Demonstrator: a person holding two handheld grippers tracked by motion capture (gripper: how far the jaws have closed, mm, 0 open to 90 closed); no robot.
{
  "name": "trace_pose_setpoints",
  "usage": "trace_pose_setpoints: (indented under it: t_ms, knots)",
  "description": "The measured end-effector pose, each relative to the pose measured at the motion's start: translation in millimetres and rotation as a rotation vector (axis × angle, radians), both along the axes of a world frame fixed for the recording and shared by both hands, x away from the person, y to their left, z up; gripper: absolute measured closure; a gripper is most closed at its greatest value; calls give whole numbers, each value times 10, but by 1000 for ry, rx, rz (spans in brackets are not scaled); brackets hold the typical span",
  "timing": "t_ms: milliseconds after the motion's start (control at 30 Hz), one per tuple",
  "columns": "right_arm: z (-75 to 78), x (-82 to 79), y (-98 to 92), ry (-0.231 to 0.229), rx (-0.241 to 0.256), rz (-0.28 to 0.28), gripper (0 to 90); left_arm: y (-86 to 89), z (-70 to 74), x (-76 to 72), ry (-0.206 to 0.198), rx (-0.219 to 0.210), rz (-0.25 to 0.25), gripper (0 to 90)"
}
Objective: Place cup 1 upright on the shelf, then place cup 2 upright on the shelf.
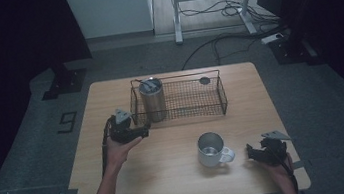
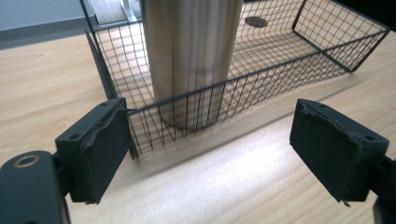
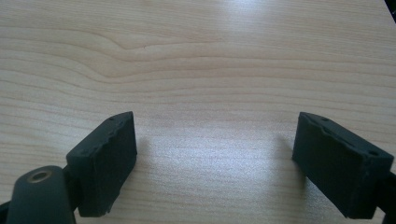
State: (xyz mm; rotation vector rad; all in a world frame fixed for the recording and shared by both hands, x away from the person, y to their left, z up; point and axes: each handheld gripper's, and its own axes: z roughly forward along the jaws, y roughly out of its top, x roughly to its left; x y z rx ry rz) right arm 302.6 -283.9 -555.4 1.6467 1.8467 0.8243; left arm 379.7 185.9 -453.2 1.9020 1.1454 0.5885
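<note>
Left gripper (image 1: pixel 145 129) sits at the near-left corner of the wire basket (image 1: pixel 221 101), jaws spread wide with nothing between them. In the left gripper view (image 2: pixel 210 135) they straddle that corner, one pad (image 2: pixel 100 149) just beside the wire, the other well clear over bare table.

Steel tumbler (image 1: pixel 153 102) stands upright inside the basket at its left end, close against the near wall, lid on top. From the left gripper view the tumbler (image 2: pixel 191 60) is dead ahead behind the mesh. A small dark disc (image 1: pixel 204 80) lies at the basket's far right.

Right gripper (image 1: pixel 249 153) is low over the table (image 1: pixel 136 182) at near right, jaws also wide apart and holding nothing; the right gripper view (image 3: pixel 215 158) has bare wood under them.

Mug (image 1: pixel 211 150) stands upright on the table left of the right gripper, handle turned toward it, near but not touching.
</note>
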Motion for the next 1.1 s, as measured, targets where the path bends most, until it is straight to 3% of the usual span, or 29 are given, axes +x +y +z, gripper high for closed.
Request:
trace_pose_setpoints:
  t_ms: [133, 600, 733, 1100]
  knots:
    - [0, 0, 0, 0, 0, 0, 134, 65, -98, -91, 16, -4, 2, 128]
    - [0, 1, -1, 0, 0, 0, 133, 200, -486, -426, 64, 60, -7, 127]
    - [0, 3, 1, 0, 0, -2, 131, 212, -602, -455, 87, 79, -12, 127]
    - [2, 8, 2, 0, 3, -1, 135, 217, -635, -495, 95, 58, -8, 123]
